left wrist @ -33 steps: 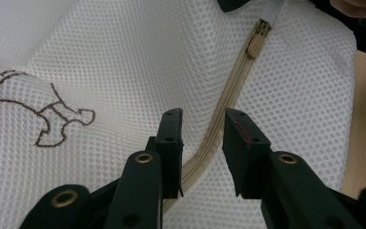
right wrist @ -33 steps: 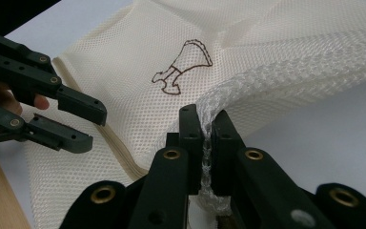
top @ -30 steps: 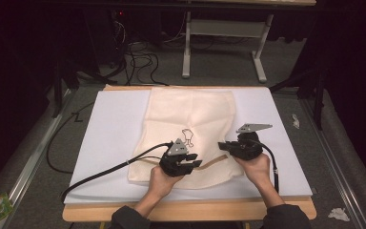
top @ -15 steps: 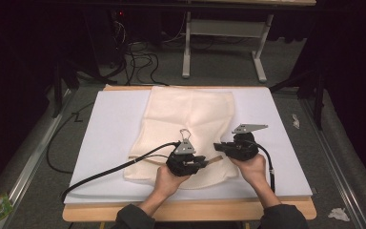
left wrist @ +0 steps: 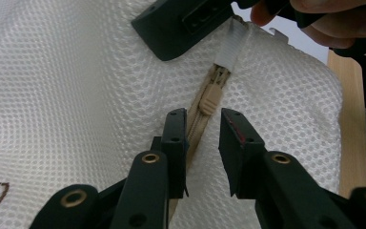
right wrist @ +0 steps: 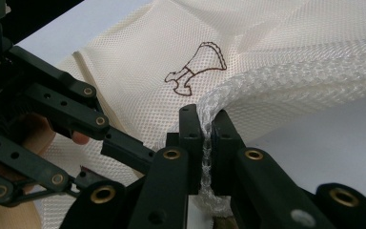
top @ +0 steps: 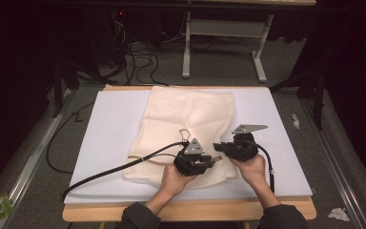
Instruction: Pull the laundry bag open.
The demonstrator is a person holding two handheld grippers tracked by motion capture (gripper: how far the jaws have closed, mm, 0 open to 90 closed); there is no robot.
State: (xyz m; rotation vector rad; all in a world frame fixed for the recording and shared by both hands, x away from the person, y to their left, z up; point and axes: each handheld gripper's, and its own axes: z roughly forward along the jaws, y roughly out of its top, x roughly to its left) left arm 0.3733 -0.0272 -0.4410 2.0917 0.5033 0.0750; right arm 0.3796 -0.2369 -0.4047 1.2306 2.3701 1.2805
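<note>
With the right gripper [right wrist: 206, 126] clamped on the mesh bag [top: 186, 124], the left gripper [left wrist: 204, 129] – fingers just reopened, straddling the zipper pull [left wrist: 211, 98] – should close squarely on it.

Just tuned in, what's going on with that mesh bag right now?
A person works on a cream mesh laundry bag lying on a white board, a gripper in each hand. The right gripper is shut on a bunched fold of mesh at the bag's edge, pinning it. The left gripper points at the tan zipper pull; its jaws have just been opening a little and stand apart on either side of the zipper track, just short of the pull. The pull is not yet gripped.
</note>
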